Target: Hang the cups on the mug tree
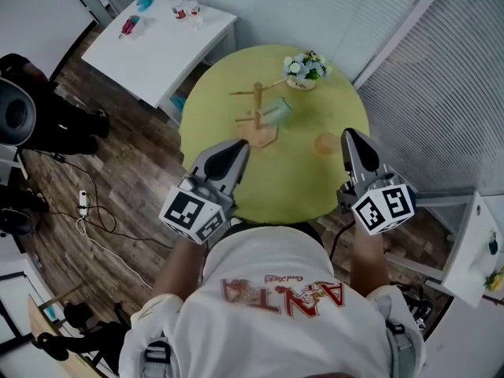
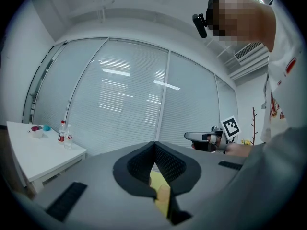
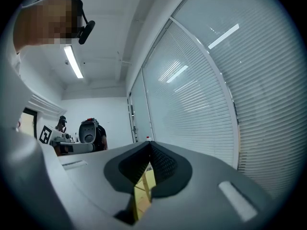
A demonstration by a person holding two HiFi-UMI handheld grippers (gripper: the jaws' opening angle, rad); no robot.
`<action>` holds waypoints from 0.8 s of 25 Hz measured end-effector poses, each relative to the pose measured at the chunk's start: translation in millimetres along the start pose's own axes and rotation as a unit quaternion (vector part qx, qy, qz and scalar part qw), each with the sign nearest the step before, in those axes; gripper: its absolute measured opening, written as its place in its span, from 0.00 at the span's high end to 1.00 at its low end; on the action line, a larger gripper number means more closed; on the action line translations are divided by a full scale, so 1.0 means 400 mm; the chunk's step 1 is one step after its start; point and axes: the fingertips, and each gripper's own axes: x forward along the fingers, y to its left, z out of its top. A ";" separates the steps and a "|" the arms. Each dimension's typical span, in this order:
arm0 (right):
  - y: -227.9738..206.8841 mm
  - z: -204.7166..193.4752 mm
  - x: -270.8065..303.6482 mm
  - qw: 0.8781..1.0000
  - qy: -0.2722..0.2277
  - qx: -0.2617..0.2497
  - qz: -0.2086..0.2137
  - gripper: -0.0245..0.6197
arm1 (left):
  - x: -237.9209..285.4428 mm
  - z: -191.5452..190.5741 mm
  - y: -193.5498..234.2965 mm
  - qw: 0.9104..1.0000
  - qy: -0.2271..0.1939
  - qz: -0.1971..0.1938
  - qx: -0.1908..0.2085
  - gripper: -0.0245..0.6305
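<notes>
Pale slatted blinds [image 2: 134, 95] close off the far side of the room, above dark wood-plank flooring [image 1: 134, 187]. Below me sits a round yellow-green table [image 1: 299, 187]. Beyond it to the left is a white rectangular table [image 1: 157, 50] with two small bottles [image 1: 185, 6] at its far end. A person in dark clothes [image 1: 55, 116] is at the left edge of the head view.

I hold both claws level over the near rim of the round table, pointing away from me. My left claw [image 1: 239, 150] has its jaws pressed together to a point with nothing between them. Only a strip of the yellow tabletop shows through the gap beneath. My right claw [image 1: 347, 138] is closed the same way and is likewise empty.

On the table's far half stands the wooden mug tree [image 1: 257, 105], upright on its base with pegs sticking out to either side. A grey-teal cup [image 1: 278, 114] is tilted against its right side at about mid-height, apparently on a peg. A second, yellowish cup [image 1: 325, 143] stands on the tabletop to the tree's right, apart from it. In the head view it sits just beyond my right claw's tip. Behind the tree, near the far rim, is a small pot of white and blue flowers [image 1: 305, 68].
</notes>
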 end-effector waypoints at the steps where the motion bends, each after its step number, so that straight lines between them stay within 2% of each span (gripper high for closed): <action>1: -0.008 -0.001 -0.002 1.000 0.000 -0.001 -0.002 0.96 | 0.001 0.000 -0.004 1.000 0.001 0.002 0.000 0.95; 4: -0.050 -0.012 -0.014 1.000 0.002 -0.004 -0.020 0.96 | 0.006 -0.003 -0.015 1.000 0.004 0.006 0.001 0.95; 7: -0.106 -0.058 -0.015 0.999 0.031 -0.016 -0.039 0.93 | 0.016 -0.014 -0.023 1.000 0.008 0.012 0.000 0.95; 11: -0.197 -0.197 0.002 0.991 0.121 -0.006 -0.048 0.66 | 0.037 -0.039 -0.035 1.000 0.021 0.019 -0.009 0.95; 15: -0.291 -0.398 0.031 0.972 0.230 -0.005 -0.051 0.50 | 0.063 -0.064 -0.042 0.999 0.035 0.032 -0.017 0.95; 20: -0.378 -0.643 0.073 0.945 0.323 -0.005 -0.045 0.35 | 0.071 -0.106 -0.023 0.996 0.057 0.067 -0.026 0.95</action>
